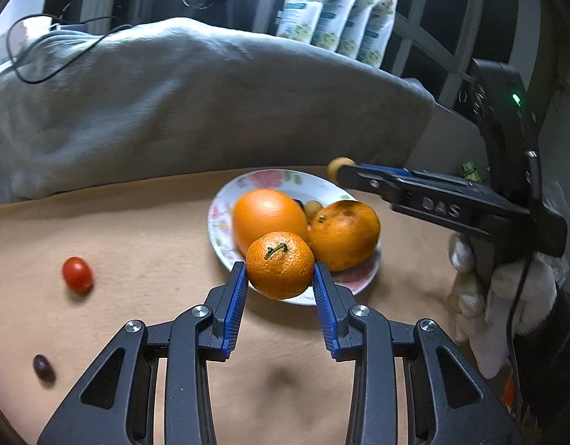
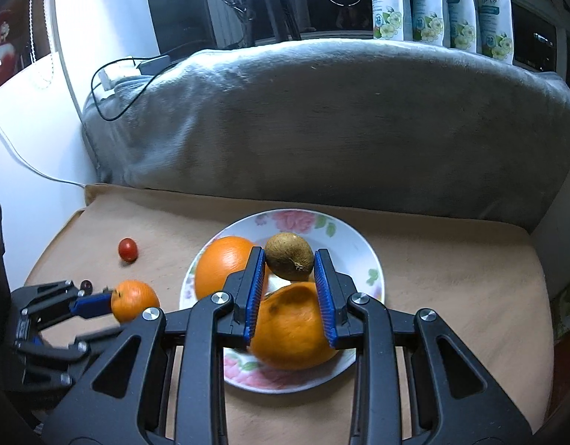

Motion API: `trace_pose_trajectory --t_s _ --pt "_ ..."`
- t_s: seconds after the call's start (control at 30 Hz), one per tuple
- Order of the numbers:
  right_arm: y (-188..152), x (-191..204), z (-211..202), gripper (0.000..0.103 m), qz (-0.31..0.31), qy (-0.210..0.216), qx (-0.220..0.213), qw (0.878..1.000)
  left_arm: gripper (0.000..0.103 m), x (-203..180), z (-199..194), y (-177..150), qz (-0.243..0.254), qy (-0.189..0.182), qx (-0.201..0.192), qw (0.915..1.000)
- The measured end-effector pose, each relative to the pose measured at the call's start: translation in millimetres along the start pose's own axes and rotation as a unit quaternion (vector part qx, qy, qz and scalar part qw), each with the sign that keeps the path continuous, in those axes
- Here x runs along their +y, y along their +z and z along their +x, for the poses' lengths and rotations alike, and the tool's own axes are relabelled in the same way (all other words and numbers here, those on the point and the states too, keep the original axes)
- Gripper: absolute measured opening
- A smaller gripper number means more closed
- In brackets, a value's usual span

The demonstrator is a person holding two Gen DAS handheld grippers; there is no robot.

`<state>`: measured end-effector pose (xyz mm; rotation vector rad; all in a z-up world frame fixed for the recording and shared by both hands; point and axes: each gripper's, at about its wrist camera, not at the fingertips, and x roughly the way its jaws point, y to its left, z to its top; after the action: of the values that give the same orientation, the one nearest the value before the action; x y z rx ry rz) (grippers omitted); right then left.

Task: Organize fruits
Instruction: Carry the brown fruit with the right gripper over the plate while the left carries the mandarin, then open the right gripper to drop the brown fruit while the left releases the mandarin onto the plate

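- I have a small mandarin (image 1: 280,265) pinched between the blue pads of my left gripper (image 1: 280,278), stem side up, hanging over the near rim of the flowered plate (image 1: 225,200); in the right wrist view the same fruit (image 2: 134,299) sits just left of the plate, off the surface.
- My right gripper (image 2: 289,270) is pressed onto a small brown fruit (image 2: 289,256) — kiwi-like, rough-skinned — and holds it above the plate's middle.
- From the left wrist view the right gripper's fingers (image 1: 374,181) reach in from the right over the far rim, with the brown fruit (image 1: 337,167) at their tip.
- On the plate lie a smooth large orange (image 1: 266,218) at the left and a blotched, duller orange fruit (image 1: 344,235) at the right, touching each other; small things sit between them, too hidden to name.
- A gloved hand (image 1: 507,289) grips the right tool's handle.
- On the tan surface left of the plate rest a red cherry tomato (image 1: 77,274) and, nearer to me, a dark grape (image 1: 43,368), well apart from the plate.
- Behind it all — a grey blanket-covered cushion (image 2: 322,118) with a black cable (image 2: 118,85) across it, and white flowered pouches (image 2: 444,3) standing in a row on the ledge behind.
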<state>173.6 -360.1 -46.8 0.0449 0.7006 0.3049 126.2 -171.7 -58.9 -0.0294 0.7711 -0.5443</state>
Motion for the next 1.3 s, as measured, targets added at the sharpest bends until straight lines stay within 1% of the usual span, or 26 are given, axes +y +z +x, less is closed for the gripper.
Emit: trace_pose_trajectory --t_s 0.2,0.4,0.6,0.9,1.1,1.13,1.17,1.2,1.23,1.3 --pt "7.2 -2.5 11.4 0.029 -0.004 0.006 0.009 1.0 0.034 -10.8 13.9 -2.0 0.01 -0.01 0.013 0.9998" --pt "9.9 -2.5 22.4 0.029 -0.008 0.01 0.02 1.0 0.034 -13.0 25.2 1.8 0.019 -0.009 0.019 0.9996" --pt "10.6 -8.7 28.5 0.029 -0.003 0.012 0.028 1.0 0.034 -11.8 29.9 11.9 0.021 -0.005 0.009 0.9997" --pt "12.7 -18.2 33.6 0.029 0.01 0.017 0.034 0.999 0.034 -17.5 45.3 38.1 0.031 0.001 -0.004 0.9995" --pt "11.8 -28.9 34.8 0.029 0.026 0.023 0.039 0.999 0.034 -15.5 48.9 42.7 0.03 0.006 -0.009 0.9995" --pt "11.6 -30.8 34.5 0.03 0.03 0.024 0.038 0.999 0.034 -14.9 50.0 44.5 0.029 0.006 -0.01 0.9995" --pt "11.4 -33.0 33.4 0.039 0.034 0.025 0.035 0.999 0.034 -15.0 52.9 48.9 0.029 0.007 -0.01 0.9995" --pt "11.5 -35.3 32.2 0.051 0.038 0.025 0.031 0.998 0.034 -14.2 53.3 49.8 0.028 0.009 -0.011 0.9995" --pt "11.5 -37.7 30.1 0.056 0.043 0.027 0.026 0.998 0.035 -13.0 54.6 51.7 0.026 0.009 -0.012 0.9996" --pt "11.9 -41.2 26.8 0.057 0.051 0.027 0.02 0.998 0.035 -12.3 55.9 52.7 0.023 0.009 -0.012 0.9996"
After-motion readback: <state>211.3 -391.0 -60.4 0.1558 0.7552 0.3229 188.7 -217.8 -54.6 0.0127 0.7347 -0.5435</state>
